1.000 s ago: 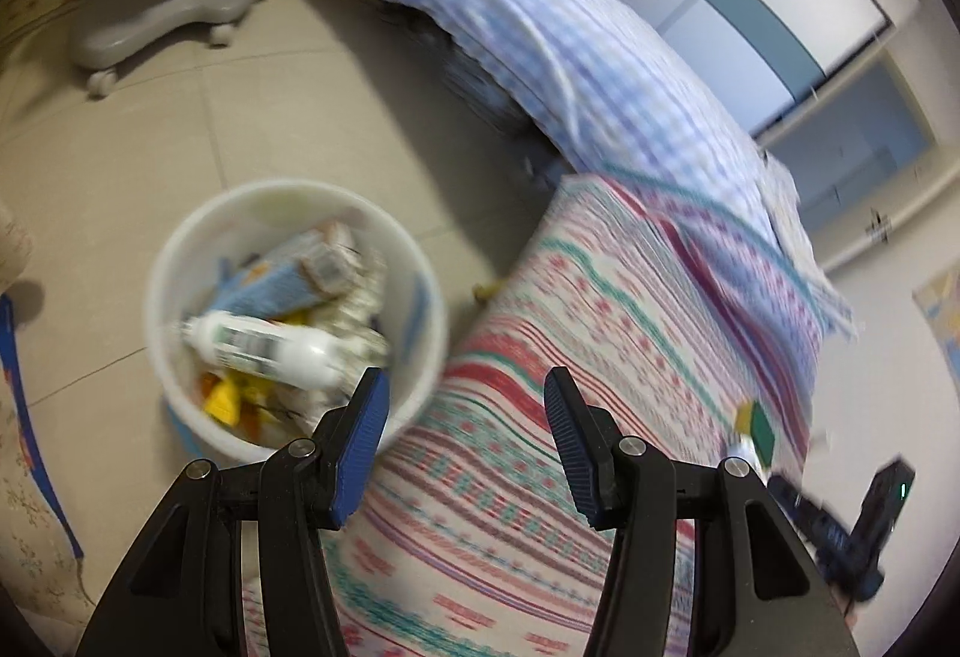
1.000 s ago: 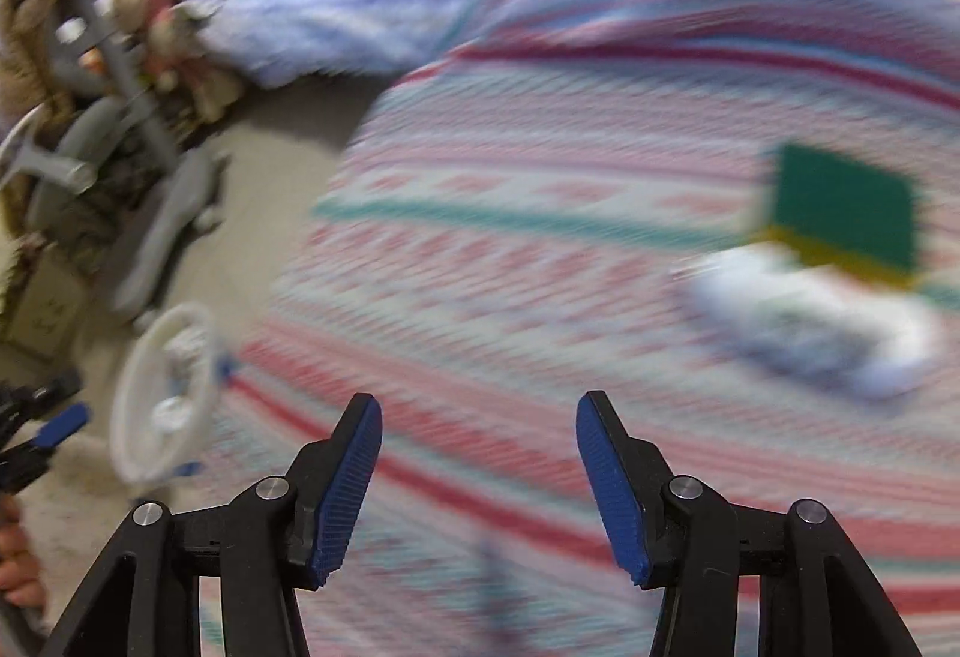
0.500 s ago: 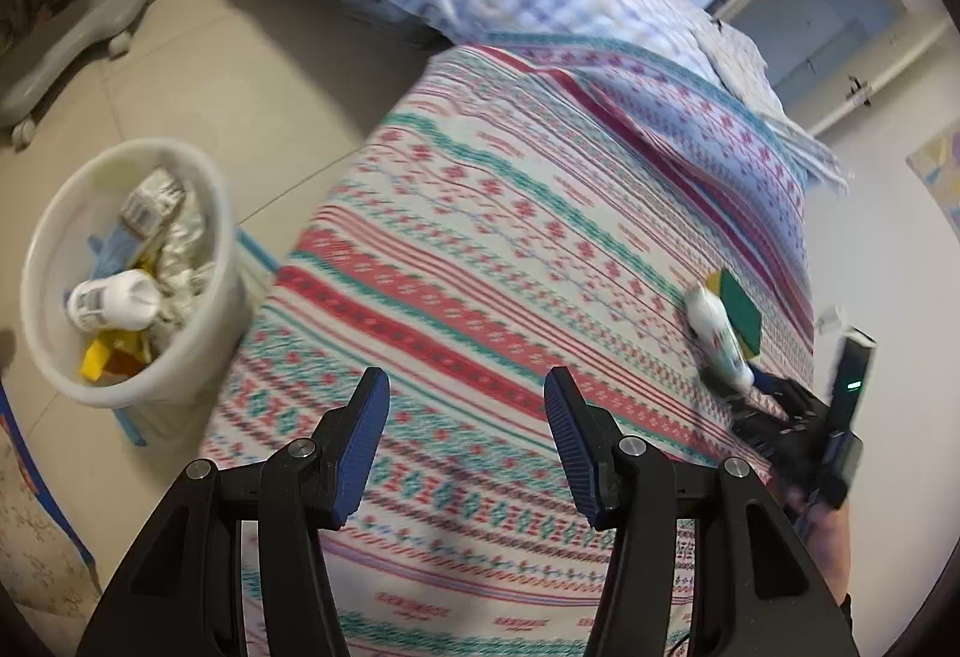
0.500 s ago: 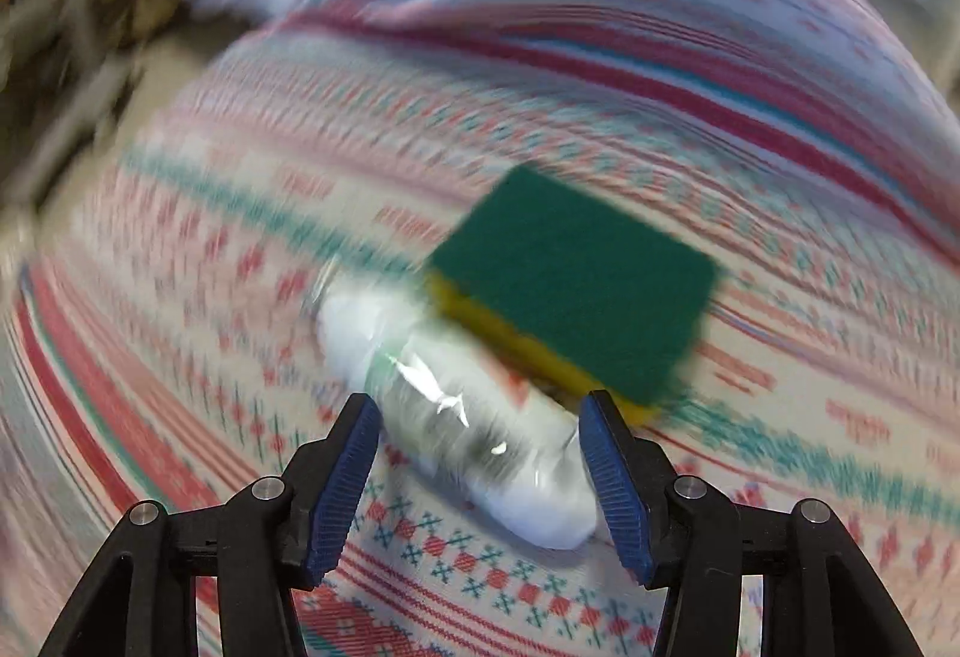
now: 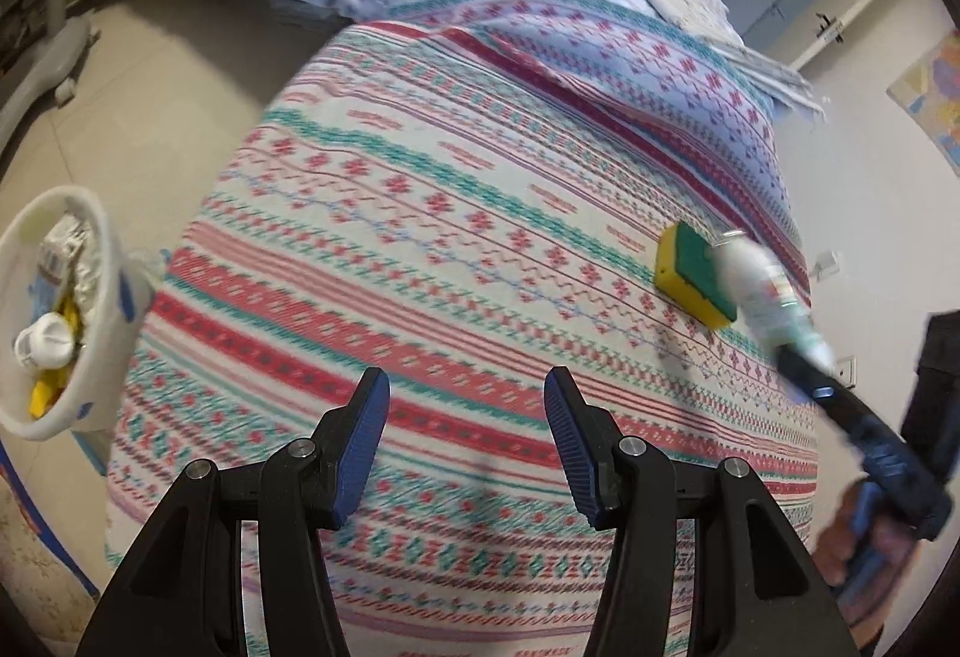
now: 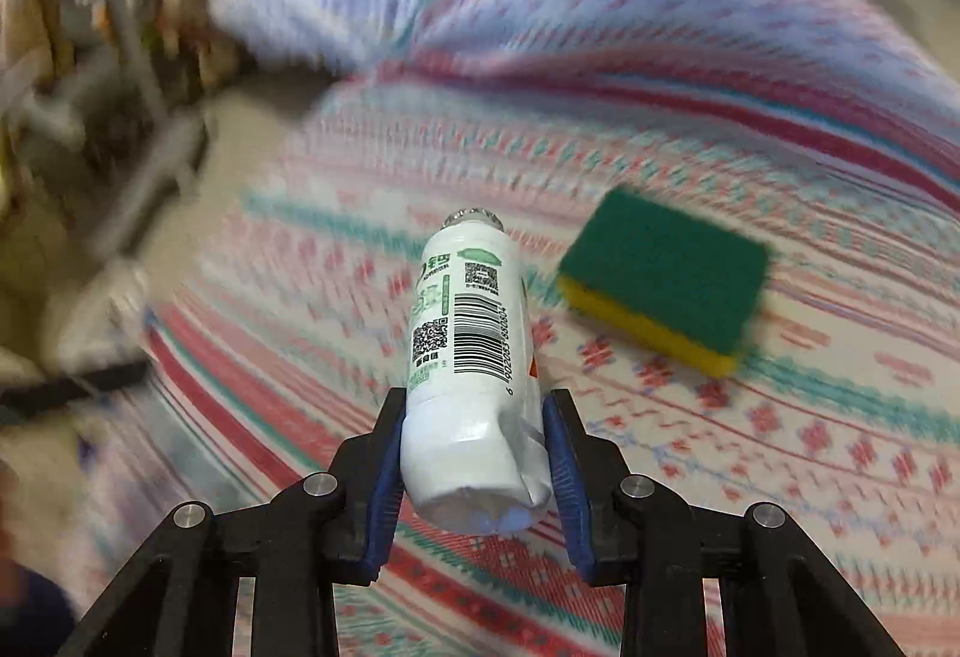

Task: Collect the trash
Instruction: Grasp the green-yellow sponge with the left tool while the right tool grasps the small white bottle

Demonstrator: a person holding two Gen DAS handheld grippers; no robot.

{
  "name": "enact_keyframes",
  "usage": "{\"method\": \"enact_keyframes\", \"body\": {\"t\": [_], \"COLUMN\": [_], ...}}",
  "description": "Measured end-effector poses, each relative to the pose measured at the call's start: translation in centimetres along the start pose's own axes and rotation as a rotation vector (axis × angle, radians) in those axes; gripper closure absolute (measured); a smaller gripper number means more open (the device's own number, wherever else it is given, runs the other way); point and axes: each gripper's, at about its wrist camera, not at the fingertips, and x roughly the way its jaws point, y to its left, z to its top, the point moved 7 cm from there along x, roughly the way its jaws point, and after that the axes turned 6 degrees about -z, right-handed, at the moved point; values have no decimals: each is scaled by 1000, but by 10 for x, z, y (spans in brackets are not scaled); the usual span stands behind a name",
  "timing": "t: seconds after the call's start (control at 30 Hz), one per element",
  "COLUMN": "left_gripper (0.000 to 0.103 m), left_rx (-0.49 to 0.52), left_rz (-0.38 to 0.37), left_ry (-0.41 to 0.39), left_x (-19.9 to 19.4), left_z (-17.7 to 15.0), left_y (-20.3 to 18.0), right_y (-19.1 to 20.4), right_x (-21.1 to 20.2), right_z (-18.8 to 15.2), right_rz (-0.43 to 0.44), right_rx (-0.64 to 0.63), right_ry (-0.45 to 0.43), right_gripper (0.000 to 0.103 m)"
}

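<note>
Barcode and QR codes face up on claw-gripped white bottle.

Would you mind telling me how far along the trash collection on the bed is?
Done: the white bin on the floor already holds several discarded items. In hand: the right tongs have just been closing and now grip the white bottle. Left: the sponge lies on the blanket; the left tongs are empty.

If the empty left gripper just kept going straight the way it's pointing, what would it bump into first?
Most likely the striped bedspread: the open left gripper tilts down at bare cloth. The sponge and bottle lie off to its right, the trash bin to its left.
</note>
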Motion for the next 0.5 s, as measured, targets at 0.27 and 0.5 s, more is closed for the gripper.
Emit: {"method": "enact_keyframes", "body": {"t": [0.27, 0.5], "left_gripper": [31, 27], "left_rx": [304, 426], "left_rz": [26, 8], "left_ry": [35, 135], "left_x": [52, 126], "left_z": [16, 40], "left_y": [-104, -176], "right_y": [-88, -110], "right_x": [-46, -49], "right_z": [-13, -10], "right_rz": [-52, -46], "right_rx": [377, 456], "right_ry": [-115, -125], "right_gripper": [65, 65]}}
